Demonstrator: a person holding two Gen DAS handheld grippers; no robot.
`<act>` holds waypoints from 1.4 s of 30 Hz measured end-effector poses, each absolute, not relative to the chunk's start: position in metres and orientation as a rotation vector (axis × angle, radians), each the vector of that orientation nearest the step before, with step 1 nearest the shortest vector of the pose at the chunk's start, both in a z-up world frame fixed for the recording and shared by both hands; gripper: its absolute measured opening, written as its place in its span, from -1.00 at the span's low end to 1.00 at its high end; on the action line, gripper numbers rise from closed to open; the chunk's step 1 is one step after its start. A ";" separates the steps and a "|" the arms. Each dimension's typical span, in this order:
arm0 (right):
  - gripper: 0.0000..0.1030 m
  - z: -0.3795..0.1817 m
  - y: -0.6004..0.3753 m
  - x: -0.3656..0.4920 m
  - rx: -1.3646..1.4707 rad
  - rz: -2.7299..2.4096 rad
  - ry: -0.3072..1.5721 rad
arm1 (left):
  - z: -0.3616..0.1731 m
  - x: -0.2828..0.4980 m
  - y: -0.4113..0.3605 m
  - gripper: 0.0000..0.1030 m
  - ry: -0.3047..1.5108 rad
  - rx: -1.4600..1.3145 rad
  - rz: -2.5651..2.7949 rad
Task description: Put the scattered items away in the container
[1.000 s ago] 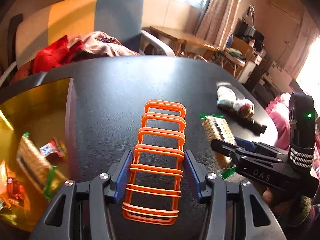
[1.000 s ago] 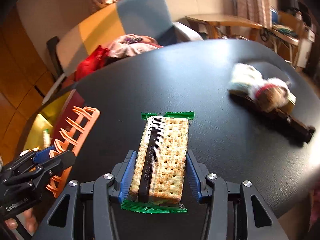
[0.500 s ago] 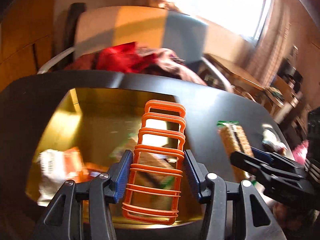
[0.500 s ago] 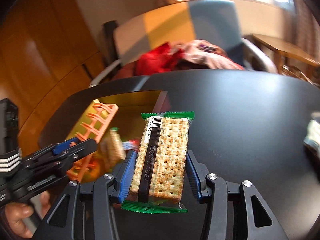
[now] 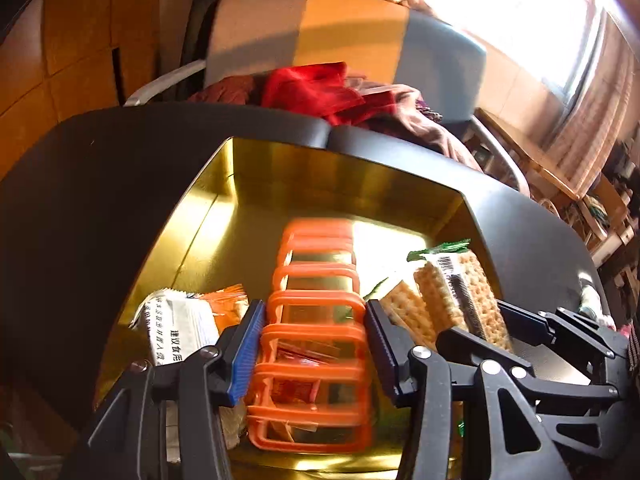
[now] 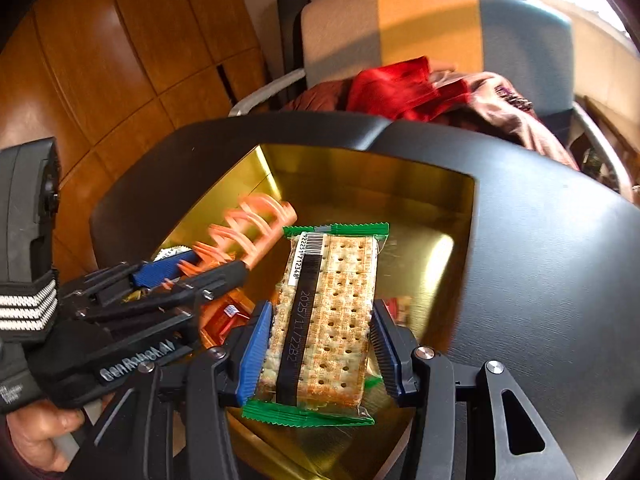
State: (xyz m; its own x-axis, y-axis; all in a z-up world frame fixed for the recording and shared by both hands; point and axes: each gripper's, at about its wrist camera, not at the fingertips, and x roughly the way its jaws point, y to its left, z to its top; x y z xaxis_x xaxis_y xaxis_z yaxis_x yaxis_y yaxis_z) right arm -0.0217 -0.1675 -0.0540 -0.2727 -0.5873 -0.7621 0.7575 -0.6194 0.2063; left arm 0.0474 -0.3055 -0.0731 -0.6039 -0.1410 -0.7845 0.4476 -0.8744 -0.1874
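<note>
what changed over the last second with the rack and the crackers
Both grippers swung from the open table to above the gold box. The left gripper has opened: the orange rack is blurred, with gaps at both pads, apparently dropping into the box. The right gripper also looks to be loosening on the cracker pack. Snacks already in the box remain.

The far half of the box [image 5: 340, 176] floor is lying bare. Snack packets [image 5: 180, 328] are crowding its near-left corner, and the rack [image 5: 316, 320] and crackers [image 6: 324, 316] are filling the near middle.
</note>
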 end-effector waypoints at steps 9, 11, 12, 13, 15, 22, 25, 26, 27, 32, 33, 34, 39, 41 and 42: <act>0.01 -0.059 -0.167 -0.024 1.107 -1.968 0.205 | -0.071 0.059 -0.313 -0.03 0.567 1.130 -2.486; 0.01 -0.057 -0.162 -0.024 1.107 -1.971 0.191 | -0.068 0.061 -0.313 -0.03 0.567 1.119 -2.490; 0.01 -0.055 -0.160 -0.023 1.102 -1.975 0.184 | -0.066 0.063 -0.312 -0.03 0.558 1.106 -2.491; 0.01 -0.054 -0.157 -0.022 1.099 -1.979 0.177 | -0.064 0.065 -0.311 -0.02 0.550 1.099 -2.491; 0.04 -0.051 -0.148 -0.023 1.099 -1.995 0.148 | -0.058 0.068 -0.308 -0.02 0.548 1.075 -2.496; 0.20 -0.035 -0.083 -0.035 1.081 -2.114 0.000 | -0.032 0.072 -0.279 0.05 0.512 1.045 -2.602; 0.26 -0.027 -0.024 -0.050 1.081 -2.225 -0.102 | -0.025 0.063 -0.252 0.06 0.485 1.082 -2.678; 0.26 -0.026 -0.005 -0.056 1.085 -2.264 -0.126 | -0.023 0.059 -0.244 0.07 0.480 1.097 -2.702; 0.27 -0.024 0.017 -0.061 1.087 -2.310 -0.148 | -0.022 0.054 -0.232 0.07 0.473 1.119 -2.732; 0.33 -0.024 0.150 -0.089 1.133 -2.565 -0.317 | -0.022 0.029 -0.174 0.10 0.381 1.222 -2.852; 0.34 -0.025 0.177 -0.094 1.148 -2.609 -0.360 | -0.024 0.024 -0.160 0.10 0.359 1.250 -2.873; 0.34 -0.028 0.203 -0.098 1.165 -2.645 -0.413 | -0.025 0.019 -0.149 0.10 0.342 1.277 -2.894; 0.38 -0.039 0.307 -0.100 1.234 -2.754 -0.661 | -0.039 -0.006 -0.087 0.11 0.247 1.430 -2.966; 0.42 -0.044 0.335 -0.097 1.251 -2.779 -0.732 | -0.039 -0.017 -0.058 0.13 0.179 1.482 -3.022; 0.43 -0.046 0.344 -0.095 1.257 -2.789 -0.748 | -0.038 -0.020 -0.043 0.13 0.138 1.499 -3.060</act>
State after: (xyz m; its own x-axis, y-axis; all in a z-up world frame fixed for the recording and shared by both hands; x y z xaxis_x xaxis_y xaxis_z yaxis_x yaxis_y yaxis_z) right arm -0.0951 0.3445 -0.0465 -0.6813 -0.1832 -0.7087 -0.1960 -0.8872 0.4177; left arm -0.0204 -0.0428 -0.0383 -0.5844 0.2733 -0.7641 -0.2031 -0.9609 -0.1883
